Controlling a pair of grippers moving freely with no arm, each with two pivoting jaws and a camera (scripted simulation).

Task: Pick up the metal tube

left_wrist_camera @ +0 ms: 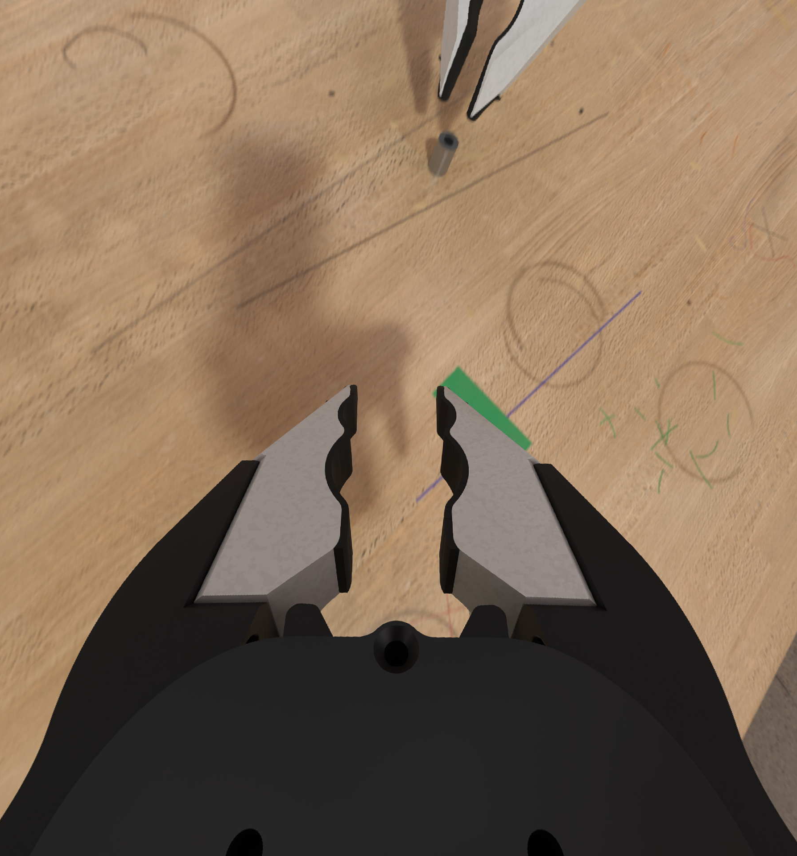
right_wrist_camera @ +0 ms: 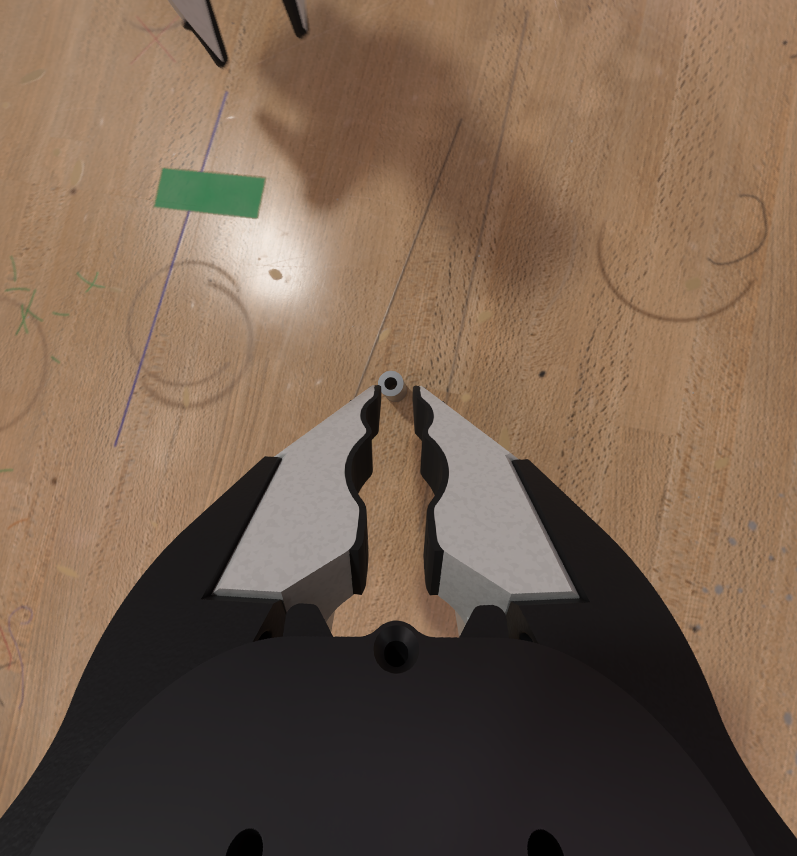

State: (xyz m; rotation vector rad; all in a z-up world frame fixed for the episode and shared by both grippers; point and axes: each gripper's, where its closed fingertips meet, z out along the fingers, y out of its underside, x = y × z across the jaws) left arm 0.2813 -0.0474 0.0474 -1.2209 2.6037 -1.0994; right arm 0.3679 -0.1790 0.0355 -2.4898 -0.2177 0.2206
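Note:
The metal tube [right_wrist_camera: 392, 386] is a short grey cylinder with a dark bore, standing upright on the wooden table. My right gripper [right_wrist_camera: 397, 393] is open, its jaws a narrow gap apart, with the tube just beyond its fingertips and not between them. In the left wrist view the tube [left_wrist_camera: 442, 154] stands far ahead, with the right gripper [left_wrist_camera: 456, 106] hovering just beyond it. My left gripper [left_wrist_camera: 396, 393] is open and empty, well short of the tube. Its fingertips [right_wrist_camera: 218, 51] show at the top of the right wrist view.
A flat green rectangle [right_wrist_camera: 210, 192] lies on the table left of the tube; it also shows beside my left gripper's right finger [left_wrist_camera: 484, 407]. The wooden table [left_wrist_camera: 155, 231] bears pencil circles, lines and scribbles. Its edge [left_wrist_camera: 767, 695] runs at the lower right.

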